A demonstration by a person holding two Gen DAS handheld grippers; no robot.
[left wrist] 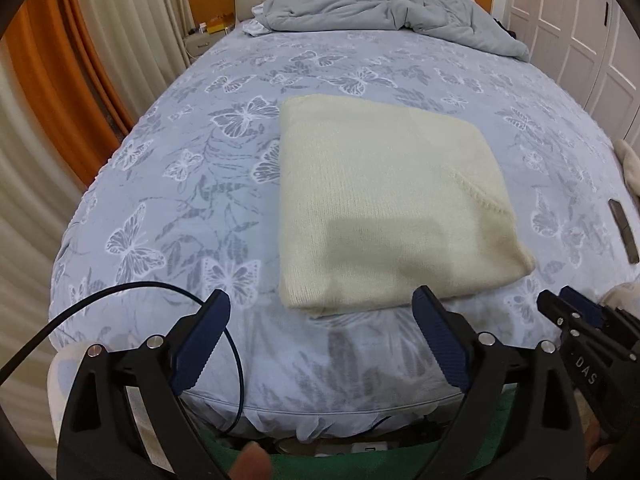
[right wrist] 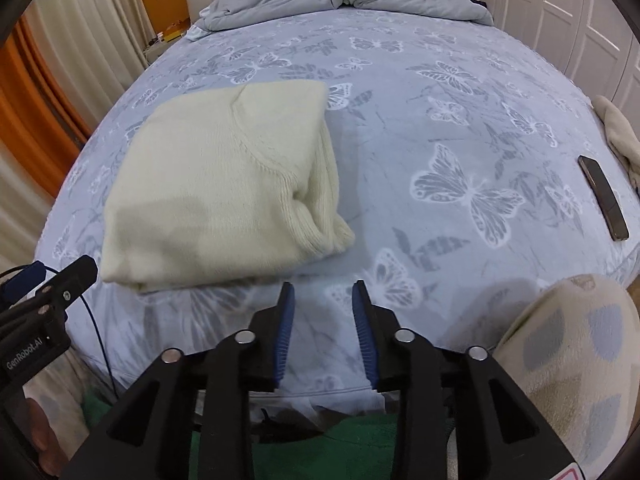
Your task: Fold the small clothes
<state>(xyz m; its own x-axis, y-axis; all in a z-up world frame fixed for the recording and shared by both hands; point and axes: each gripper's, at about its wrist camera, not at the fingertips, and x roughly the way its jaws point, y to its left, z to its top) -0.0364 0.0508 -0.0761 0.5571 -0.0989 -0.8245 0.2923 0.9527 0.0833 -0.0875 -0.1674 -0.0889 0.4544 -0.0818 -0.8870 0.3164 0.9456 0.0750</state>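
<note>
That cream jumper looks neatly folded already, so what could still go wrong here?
The cream jumper lies near the bed's front edge, so a nudge from either open gripper might drag it off or undo the fold. The black cable loops near the left gripper and could snag. The phone also sits close to the bed's side.

Soft indoor light, faint shadows on the sweater [left wrist: 384, 196], strong fisheye bending at edges.

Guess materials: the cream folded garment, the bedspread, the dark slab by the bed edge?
Cream garment: knit, likely wool or acrylic; ribbed seams and stitch rows show. Bedspread: soft matte woven fabric, butterfly print. Dark slab: glossy, probably a glass-and-metal phone.
</note>
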